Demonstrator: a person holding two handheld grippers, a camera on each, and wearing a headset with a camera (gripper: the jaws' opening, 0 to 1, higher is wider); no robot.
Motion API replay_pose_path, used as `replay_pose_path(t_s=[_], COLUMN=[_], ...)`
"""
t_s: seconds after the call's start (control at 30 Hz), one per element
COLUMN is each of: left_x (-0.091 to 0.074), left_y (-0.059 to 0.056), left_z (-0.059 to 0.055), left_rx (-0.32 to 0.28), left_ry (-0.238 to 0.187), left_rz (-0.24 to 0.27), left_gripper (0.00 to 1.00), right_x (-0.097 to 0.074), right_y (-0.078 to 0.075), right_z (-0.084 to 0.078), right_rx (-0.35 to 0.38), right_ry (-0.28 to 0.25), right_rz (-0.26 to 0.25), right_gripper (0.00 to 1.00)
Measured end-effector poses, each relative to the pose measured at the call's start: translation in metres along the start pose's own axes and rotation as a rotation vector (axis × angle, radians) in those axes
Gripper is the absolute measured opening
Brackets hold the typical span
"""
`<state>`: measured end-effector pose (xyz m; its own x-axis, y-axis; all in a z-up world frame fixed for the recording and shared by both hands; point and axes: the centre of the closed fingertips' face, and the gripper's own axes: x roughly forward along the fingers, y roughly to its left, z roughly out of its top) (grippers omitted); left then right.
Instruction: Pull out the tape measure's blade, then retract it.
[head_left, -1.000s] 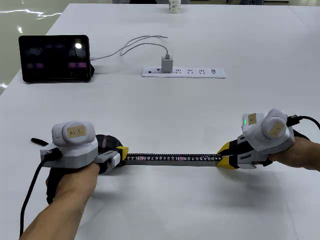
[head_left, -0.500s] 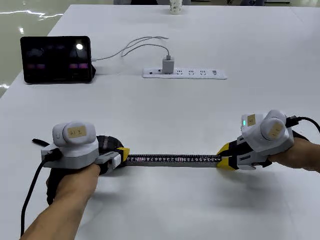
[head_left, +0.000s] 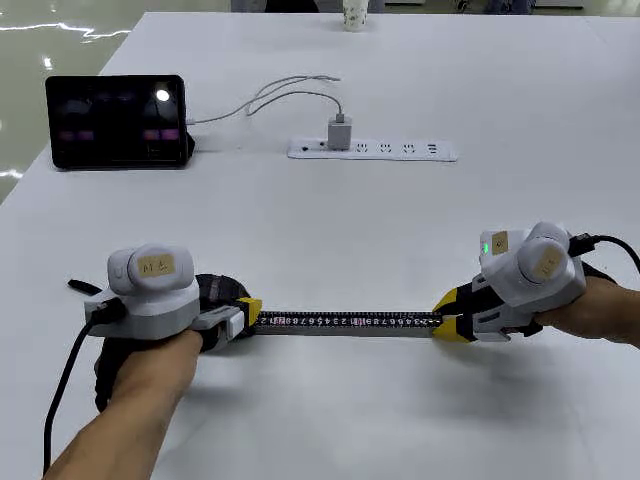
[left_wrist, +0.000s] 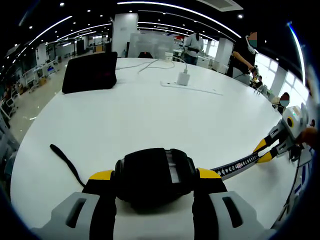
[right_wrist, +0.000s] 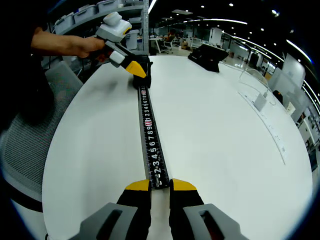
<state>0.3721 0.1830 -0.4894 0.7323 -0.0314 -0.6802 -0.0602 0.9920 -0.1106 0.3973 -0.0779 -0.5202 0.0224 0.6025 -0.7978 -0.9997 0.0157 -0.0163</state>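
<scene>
A white power strip (head_left: 372, 150) lies flat on the white table (head_left: 480, 90), toward its far side. A white charger (head_left: 339, 131) stands plugged into the strip's left end, and white cables (head_left: 285, 90) loop away from it, up and to the left of the strip. Further left of the strip a dark tablet (head_left: 118, 120) stands propped, its screen dim (a ceiling light glints in it), and one cable reaches its right edge. Beyond the strip, at the table's far edge, stands a pale cup (head_left: 354, 13). In the left gripper view, people (left_wrist: 192, 44) stand past the strip. In the right gripper view, a grey mesh chair (right_wrist: 27, 145) sits off the table edge opposite the strip.
</scene>
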Motion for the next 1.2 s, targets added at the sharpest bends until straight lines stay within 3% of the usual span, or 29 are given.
replay_pose_path(t_s=[1.2], left_x=[-0.002], left_y=[0.001], left_z=[-0.002], left_rx=[-0.013], left_ry=[0.012], left_rz=[-0.020], left_gripper=[0.56], right_x=[0.010], right_y=[0.001], right_z=[0.015], right_rx=[-0.022], right_ry=[-0.007], right_rz=[0.010], right_gripper=[0.10])
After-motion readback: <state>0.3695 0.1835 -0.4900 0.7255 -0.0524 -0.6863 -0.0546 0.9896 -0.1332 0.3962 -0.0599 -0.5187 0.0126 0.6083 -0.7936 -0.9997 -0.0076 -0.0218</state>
